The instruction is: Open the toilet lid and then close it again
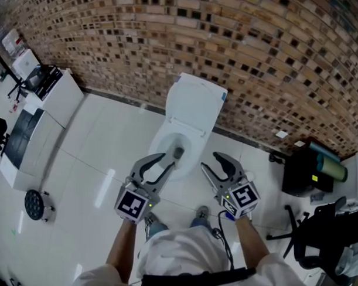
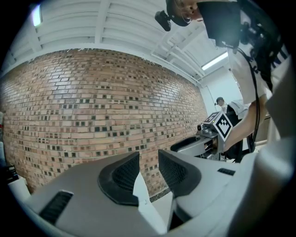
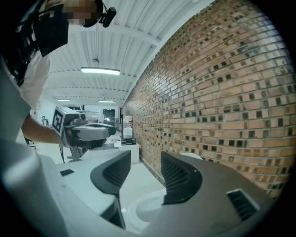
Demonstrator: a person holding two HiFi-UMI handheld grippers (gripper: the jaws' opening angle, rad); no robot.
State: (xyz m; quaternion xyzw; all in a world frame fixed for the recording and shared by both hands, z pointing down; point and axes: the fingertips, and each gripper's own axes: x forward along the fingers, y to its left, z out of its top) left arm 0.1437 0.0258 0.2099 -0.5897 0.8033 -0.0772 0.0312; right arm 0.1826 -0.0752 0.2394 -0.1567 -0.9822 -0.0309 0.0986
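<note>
A white toilet stands against the brick wall with its lid raised and leaning back, so the bowl is uncovered. Over the bowl's front left rim, my left gripper is open and holds nothing. My right gripper is open too and hovers just right of the bowl. In the left gripper view the jaws frame a narrow white slice of the toilet. The right gripper view looks past its jaws at the bowl, with the lid's top behind the right jaw.
A brick wall runs behind the toilet. White cabinets and a round black wheeled disc sit on the left. On the right are a black bin with a green bottle and an office chair. My feet are just before the bowl.
</note>
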